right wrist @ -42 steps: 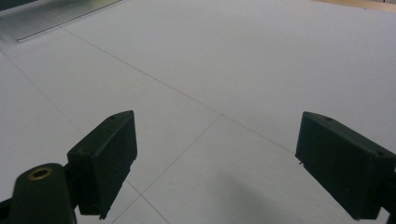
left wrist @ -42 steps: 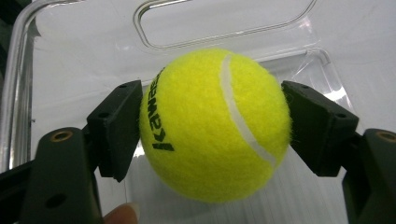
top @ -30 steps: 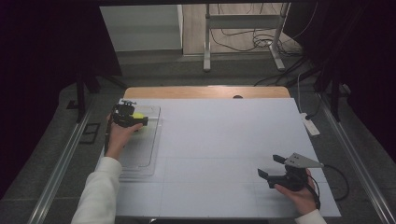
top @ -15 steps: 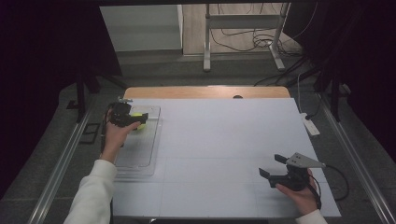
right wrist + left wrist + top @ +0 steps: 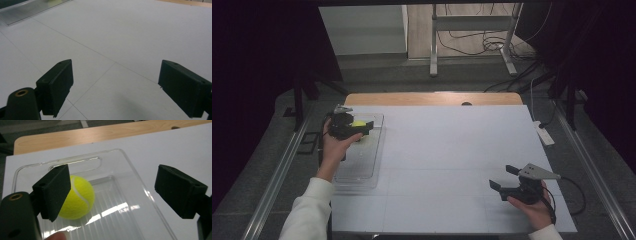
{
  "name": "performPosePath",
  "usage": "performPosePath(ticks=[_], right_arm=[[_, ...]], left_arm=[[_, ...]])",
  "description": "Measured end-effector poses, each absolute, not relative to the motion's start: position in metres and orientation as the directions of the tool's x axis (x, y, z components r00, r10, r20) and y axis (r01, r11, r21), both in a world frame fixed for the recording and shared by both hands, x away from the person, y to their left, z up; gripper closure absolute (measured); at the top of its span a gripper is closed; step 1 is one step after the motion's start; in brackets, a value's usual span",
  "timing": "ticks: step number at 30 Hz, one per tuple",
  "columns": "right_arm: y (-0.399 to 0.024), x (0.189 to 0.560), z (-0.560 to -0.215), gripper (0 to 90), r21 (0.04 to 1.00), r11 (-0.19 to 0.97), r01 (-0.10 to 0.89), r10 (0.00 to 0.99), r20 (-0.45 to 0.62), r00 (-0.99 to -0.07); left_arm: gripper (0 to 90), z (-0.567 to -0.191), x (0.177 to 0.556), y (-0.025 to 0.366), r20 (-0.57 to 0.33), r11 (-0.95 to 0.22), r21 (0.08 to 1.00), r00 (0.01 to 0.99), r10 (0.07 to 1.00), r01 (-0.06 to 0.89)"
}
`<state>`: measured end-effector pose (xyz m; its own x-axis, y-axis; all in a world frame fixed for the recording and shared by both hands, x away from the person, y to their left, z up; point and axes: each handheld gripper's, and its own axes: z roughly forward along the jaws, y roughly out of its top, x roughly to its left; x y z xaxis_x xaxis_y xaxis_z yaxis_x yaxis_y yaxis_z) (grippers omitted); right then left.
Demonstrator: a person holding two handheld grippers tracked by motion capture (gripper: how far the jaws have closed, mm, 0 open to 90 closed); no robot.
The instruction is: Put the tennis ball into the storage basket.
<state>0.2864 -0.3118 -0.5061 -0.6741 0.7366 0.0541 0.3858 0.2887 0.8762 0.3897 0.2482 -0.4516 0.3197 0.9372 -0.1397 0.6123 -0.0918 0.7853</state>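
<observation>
— Since a second ago, our left gripper (image 5: pixel 362 127) has lifted and drawn back a little over the tray (image 5: pixel 357 175); our right gripper (image 5: pixel 507 181) has kept its place.

— And the ball (image 5: pixel 76 197)?

— We see it lying in the tray near the far end, by the handle slot. In the left gripper view our left pad (image 5: pixel 53 191) stands in front of it and hides its left part; the ball sits lower and behind, not between the jaws.

— So we hold nothing on the left?

— Nothing. Those jaws stand wide apart, with bare tray floor between them.

— And across the table (image 5: pixel 452 150)?

— White sheet, bare in the middle. At the near right corner our right hand (image 5: pixel 534 210) holds its gripper low over the sheet, jaws spread wide, with nothing between them, well apart from tray and ball.
</observation>
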Motion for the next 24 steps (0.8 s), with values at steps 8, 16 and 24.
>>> performPosePath(ticks=[8,16,24], right_arm=[[-0.314,0.288,-0.507,13.0,0.875,0.280,0.394,0.740,0.065,-0.670],[-0.316,0.287,-0.507,13.0,0.876,0.274,0.397,0.742,0.070,-0.667],[-0.317,0.286,-0.506,13.0,0.879,0.267,0.396,0.740,0.076,-0.668]], left_arm=[[15.3,-0.445,0.374,0.239,-0.159,-0.101,0.815,0.389,0.908,0.570],[15.4,-0.443,0.359,0.234,-0.172,-0.105,0.827,0.426,0.888,0.552],[15.7,-0.442,0.334,0.230,-0.182,-0.106,0.843,0.467,0.865,0.527]])
